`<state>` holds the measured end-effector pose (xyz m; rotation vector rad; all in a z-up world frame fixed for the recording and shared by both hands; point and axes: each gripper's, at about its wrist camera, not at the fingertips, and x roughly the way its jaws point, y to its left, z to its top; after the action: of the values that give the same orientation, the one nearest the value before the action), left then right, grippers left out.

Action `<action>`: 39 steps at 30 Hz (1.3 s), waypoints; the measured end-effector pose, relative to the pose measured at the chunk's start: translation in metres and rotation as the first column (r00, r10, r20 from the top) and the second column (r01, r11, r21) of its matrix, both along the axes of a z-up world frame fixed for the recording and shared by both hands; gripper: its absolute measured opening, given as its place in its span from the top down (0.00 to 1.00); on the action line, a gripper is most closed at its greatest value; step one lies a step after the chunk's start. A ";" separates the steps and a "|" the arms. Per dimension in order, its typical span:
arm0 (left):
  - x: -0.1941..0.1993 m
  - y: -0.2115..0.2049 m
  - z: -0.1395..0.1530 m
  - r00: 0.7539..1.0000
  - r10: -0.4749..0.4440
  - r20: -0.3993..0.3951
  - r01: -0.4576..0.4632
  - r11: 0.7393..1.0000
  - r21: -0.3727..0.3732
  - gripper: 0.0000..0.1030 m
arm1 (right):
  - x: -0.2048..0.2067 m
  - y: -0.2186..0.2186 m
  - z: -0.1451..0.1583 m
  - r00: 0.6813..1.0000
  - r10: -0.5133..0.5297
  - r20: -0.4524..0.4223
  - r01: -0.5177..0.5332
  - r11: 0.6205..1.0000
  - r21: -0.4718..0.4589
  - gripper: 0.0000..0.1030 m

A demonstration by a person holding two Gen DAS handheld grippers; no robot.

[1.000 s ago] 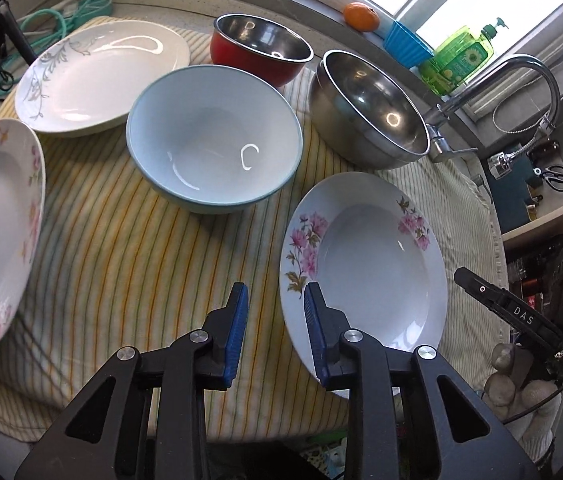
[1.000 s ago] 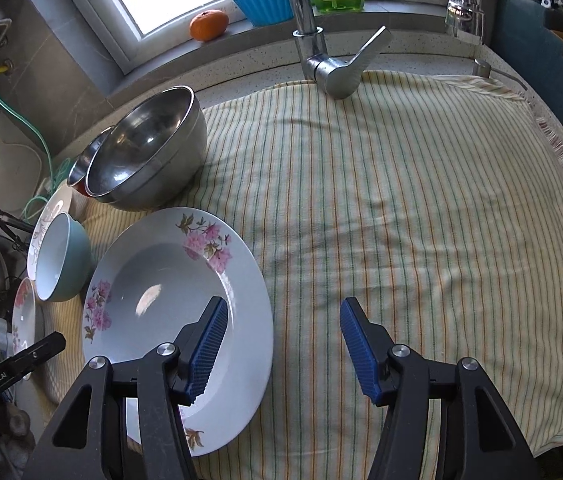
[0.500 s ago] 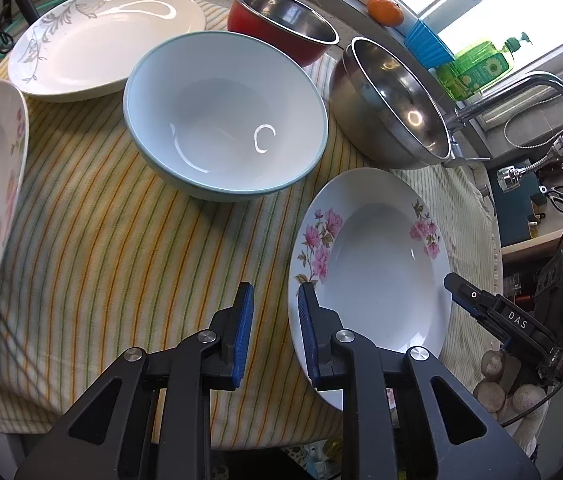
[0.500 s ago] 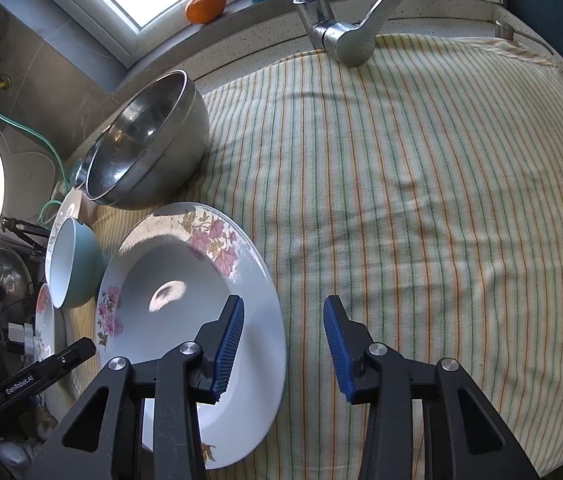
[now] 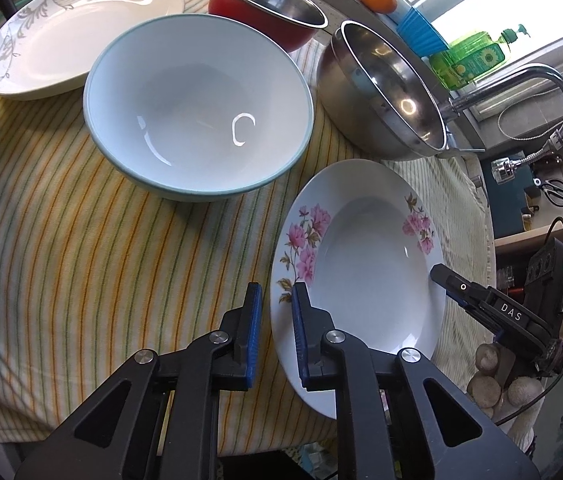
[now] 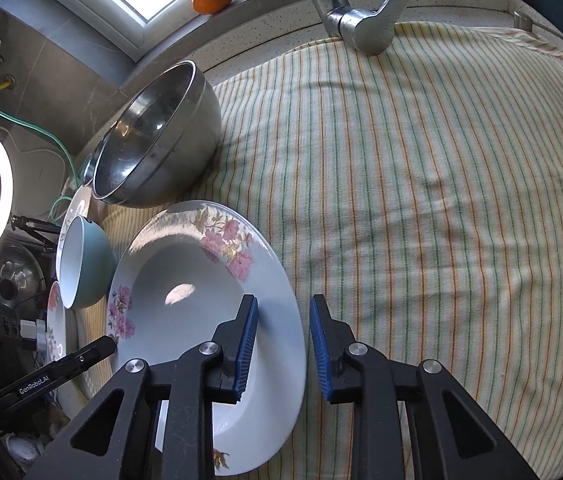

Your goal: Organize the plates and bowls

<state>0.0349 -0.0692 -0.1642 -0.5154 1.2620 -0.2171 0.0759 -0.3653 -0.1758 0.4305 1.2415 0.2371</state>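
Floral plate [image 5: 377, 264] lies on striped cloth [image 5: 81, 264] over the surface, near edge, just beside steel bowl [image 5: 385, 96]. L gripper [image 5: 274, 300]: jaws apart w/ narrow gap, straddling plate's left rim. R gripper [image 6: 283, 316]: jaws apart, straddling opposite rim. Blue-rimmed bowl [image 5: 197, 108] sits left of plate.

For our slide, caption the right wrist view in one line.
Right hand-held gripper straddling the flowered plate's rim on the striped cloth.
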 end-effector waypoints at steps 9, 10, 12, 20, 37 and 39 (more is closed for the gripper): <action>0.003 -0.004 0.000 1.000 -0.021 -0.003 0.021 1.000 0.007 0.89 | 0.002 0.002 -0.001 1.000 0.016 -0.006 -0.016 1.000 -0.002 0.78; 0.003 -0.004 0.000 1.000 -0.023 -0.004 0.023 1.000 0.008 0.89 | 0.002 0.002 0.000 1.000 0.017 -0.006 -0.017 1.000 -0.005 0.78; 0.003 -0.004 0.000 1.000 -0.028 -0.005 0.029 1.000 0.010 0.89 | 0.002 0.002 0.000 1.000 0.017 -0.006 -0.017 1.000 -0.009 0.78; 0.004 -0.004 0.002 0.998 -0.058 0.002 0.058 0.998 0.025 0.89 | 0.000 0.006 0.000 1.000 0.017 -0.014 -0.017 1.000 -0.019 0.78; 0.000 0.007 0.004 0.996 -0.094 0.006 0.094 0.995 0.038 0.89 | -0.021 0.023 -0.001 1.000 -0.017 -0.024 0.016 1.000 -0.023 0.77; -0.001 0.010 0.005 0.996 -0.094 0.007 0.094 0.995 0.040 0.89 | -0.025 0.026 -0.001 0.999 -0.019 -0.027 0.018 1.000 -0.021 0.77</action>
<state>0.0336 -0.0592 -0.1596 -0.4210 1.2808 -0.2722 0.0511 -0.3394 -0.1767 0.4285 1.2649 0.2035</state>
